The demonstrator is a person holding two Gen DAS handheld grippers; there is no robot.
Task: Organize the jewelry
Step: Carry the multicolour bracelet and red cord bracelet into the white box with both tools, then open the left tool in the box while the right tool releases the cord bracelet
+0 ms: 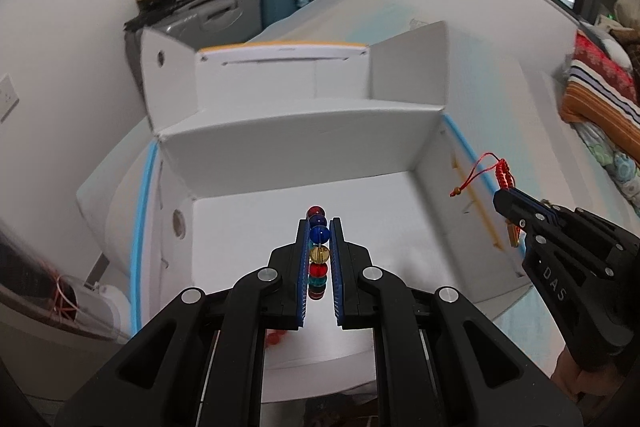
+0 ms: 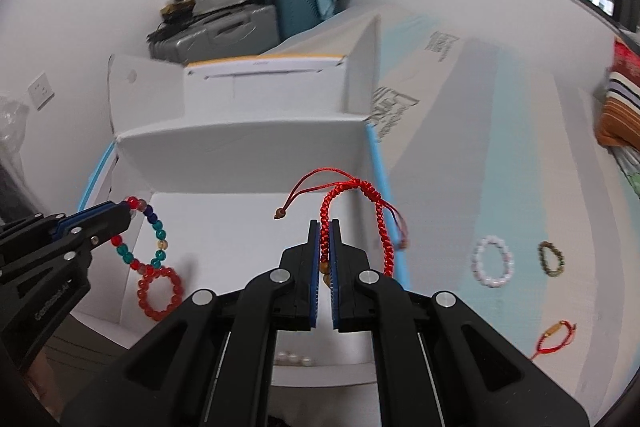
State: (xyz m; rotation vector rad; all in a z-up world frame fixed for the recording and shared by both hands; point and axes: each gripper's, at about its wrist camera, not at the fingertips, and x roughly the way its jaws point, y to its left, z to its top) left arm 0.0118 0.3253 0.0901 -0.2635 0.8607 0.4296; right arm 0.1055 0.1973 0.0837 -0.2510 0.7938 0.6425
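So, left wrist view first: the left tongs (image 1: 319, 247) are clenched on a string of multicoloured glass beads (image 1: 319, 255) at lower centre, held above the floor of the open white cardboard box (image 1: 256, 163) that fills the middle of the frame. At right edge, the right tongs (image 1: 505, 191) pinch a red braided cord bracelet (image 1: 503, 175), with "DAS" readable on the black body.

Right wrist view: the right tongs (image 2: 324, 239) are clamped on that red braided cord bracelet (image 2: 352, 203) at centre, its loop standing up over the box's right wall. The left tongs (image 2: 127, 214) come in from the left edge, gripping the multicoloured bead string (image 2: 154, 235), which dangles over a red bead bracelet (image 2: 159, 293) already lying in the box. Some pale pearls (image 2: 292, 359) show at the box's near edge. Out on the worktop (image 2: 500, 147) at right: a white bead bracelet (image 2: 493, 261), an olive bead bracelet (image 2: 551, 258) and a thin red cord with a gold charm (image 2: 554, 337). Print on the left tongs' body and the worktop cardboard is too blurry to read.

Looks like the drop-off step to me: both pieces want lowering into the box and releasing, then back for the three outside.
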